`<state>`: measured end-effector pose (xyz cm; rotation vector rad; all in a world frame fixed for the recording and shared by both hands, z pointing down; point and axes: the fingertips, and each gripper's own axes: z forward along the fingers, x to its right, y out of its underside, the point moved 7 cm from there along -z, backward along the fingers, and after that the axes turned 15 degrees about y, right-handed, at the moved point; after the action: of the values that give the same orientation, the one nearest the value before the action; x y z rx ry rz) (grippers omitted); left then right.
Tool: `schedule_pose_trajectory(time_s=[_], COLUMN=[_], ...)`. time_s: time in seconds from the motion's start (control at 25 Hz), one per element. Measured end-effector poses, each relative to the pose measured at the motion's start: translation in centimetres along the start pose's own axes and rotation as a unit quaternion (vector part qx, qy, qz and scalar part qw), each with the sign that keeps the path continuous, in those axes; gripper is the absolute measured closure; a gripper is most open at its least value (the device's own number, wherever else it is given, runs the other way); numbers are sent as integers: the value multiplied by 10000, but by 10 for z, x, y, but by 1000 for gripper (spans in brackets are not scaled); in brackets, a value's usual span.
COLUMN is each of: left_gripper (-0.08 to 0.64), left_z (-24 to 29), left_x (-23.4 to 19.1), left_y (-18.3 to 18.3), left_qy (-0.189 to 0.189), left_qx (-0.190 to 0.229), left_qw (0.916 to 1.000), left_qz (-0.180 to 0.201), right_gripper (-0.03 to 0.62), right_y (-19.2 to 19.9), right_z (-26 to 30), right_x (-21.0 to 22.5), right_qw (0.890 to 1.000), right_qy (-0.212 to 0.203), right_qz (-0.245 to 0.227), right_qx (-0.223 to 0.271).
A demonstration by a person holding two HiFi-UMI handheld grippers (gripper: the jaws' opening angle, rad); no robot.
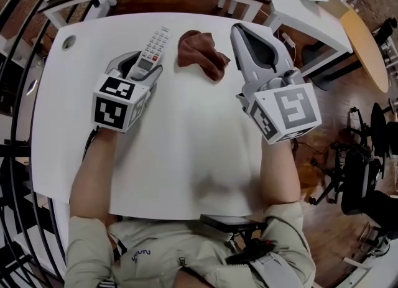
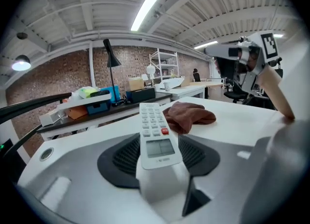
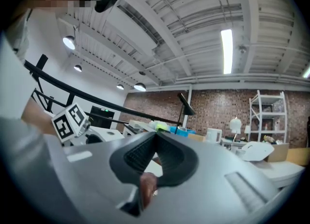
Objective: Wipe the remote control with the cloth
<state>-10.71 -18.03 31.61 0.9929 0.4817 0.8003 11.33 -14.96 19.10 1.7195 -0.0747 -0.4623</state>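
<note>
A white remote control (image 1: 155, 45) with a red button lies lengthwise between my left gripper's (image 1: 138, 66) pads, and the gripper is shut on its near end. The left gripper view shows its screen and keys (image 2: 156, 136) pointing away over the white table (image 1: 186, 150). A crumpled brown cloth (image 1: 202, 53) lies on the table just right of the remote's far end (image 2: 189, 115). My right gripper (image 1: 238, 30) hovers right of the cloth, apart from it, its jaws shut with nothing held. Through a gap under its pads (image 3: 156, 138) a bit of brown cloth (image 3: 147, 186) shows.
A cable hole (image 1: 68, 42) sits at the table's far left corner. Beyond the far edge stands a dark desk with boxes and a lamp (image 2: 109, 95). A white side table (image 1: 298, 7), a round wooden table (image 1: 364, 44) and an office chair (image 1: 360, 168) stand to the right.
</note>
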Motion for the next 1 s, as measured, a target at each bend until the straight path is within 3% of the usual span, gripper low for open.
schedule_pose_trajectory(time_s=[0.08, 0.16, 0.32, 0.56, 0.72, 1.0], left_gripper=[304, 304, 304, 304, 305, 305], left_z=[-9, -17, -22, -20, -21, -24], left_x=[3, 5, 6, -5, -6, 1], left_y=[-8, -16, -28, -36, -38, -41], left_qy=[-152, -255, -340, -590, -688, -795], left_qx=[294, 516, 742, 1068, 1149, 1346], left_qw=[9994, 9981, 9963, 9921, 9902, 9859], left_qz=[114, 202, 271, 297, 392, 593], right_gripper=[587, 544, 500, 363, 283, 238], right_y=[6, 10, 24, 58, 80, 111], right_z=[4, 8, 17, 37, 51, 60], right_x=[-3, -5, -11, -29, -27, -40], right_qw=[9999, 9998, 9993, 9936, 9843, 9615], right_qy=[-3, -5, -45, -412, -577, -1153], right_qz=[-76, -112, -134, -317, -402, -641], right_qx=[-81, -148, -355, -1007, -1618, -2409])
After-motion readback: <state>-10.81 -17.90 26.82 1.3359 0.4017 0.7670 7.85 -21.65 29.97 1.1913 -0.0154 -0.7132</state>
